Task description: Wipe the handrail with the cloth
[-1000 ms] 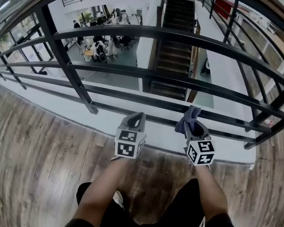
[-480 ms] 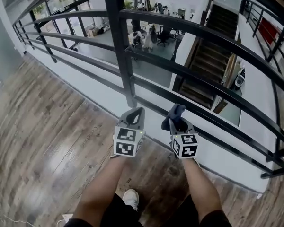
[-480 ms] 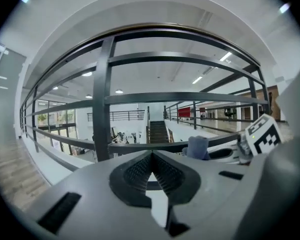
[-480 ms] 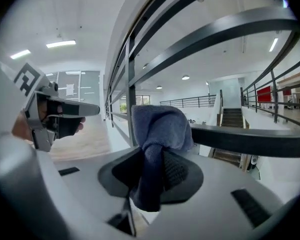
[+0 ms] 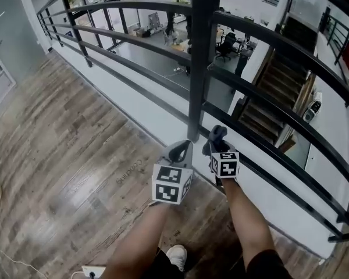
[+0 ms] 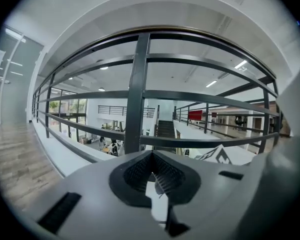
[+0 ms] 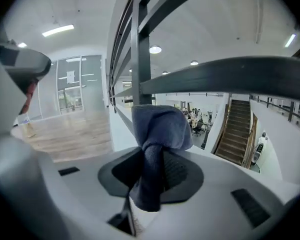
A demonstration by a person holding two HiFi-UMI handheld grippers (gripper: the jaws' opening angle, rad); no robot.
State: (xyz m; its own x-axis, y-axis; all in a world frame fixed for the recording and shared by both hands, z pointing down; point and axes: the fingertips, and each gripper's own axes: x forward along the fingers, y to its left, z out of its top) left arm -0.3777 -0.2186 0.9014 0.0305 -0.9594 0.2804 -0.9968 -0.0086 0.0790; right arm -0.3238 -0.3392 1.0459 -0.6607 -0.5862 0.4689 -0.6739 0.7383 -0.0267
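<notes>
A black metal railing with several horizontal bars runs along a balcony edge; its top handrail point(image 5: 279, 39) crosses the head view, and a thick post point(image 5: 199, 57) stands straight ahead. My right gripper point(image 5: 217, 136) is shut on a dark blue cloth point(image 7: 157, 134), held low beside the post's foot and apart from the bars. In the right gripper view the handrail point(image 7: 230, 74) passes above the cloth. My left gripper point(image 5: 182, 151) is shut with nothing in it, just left of the right one. The post point(image 6: 137, 94) fills the middle of the left gripper view.
Wood plank floor point(image 5: 64, 156) spreads to the left and below. Beyond the railing the floor drops to a lower office level with people at desks point(image 5: 221, 42) and a staircase point(image 5: 279, 103). A white ledge point(image 5: 134, 106) runs under the lowest bar.
The view has swung left along the railing, so the post now stands straight ahead. Both grippers have drawn closer together, the right still holding the cloth.
</notes>
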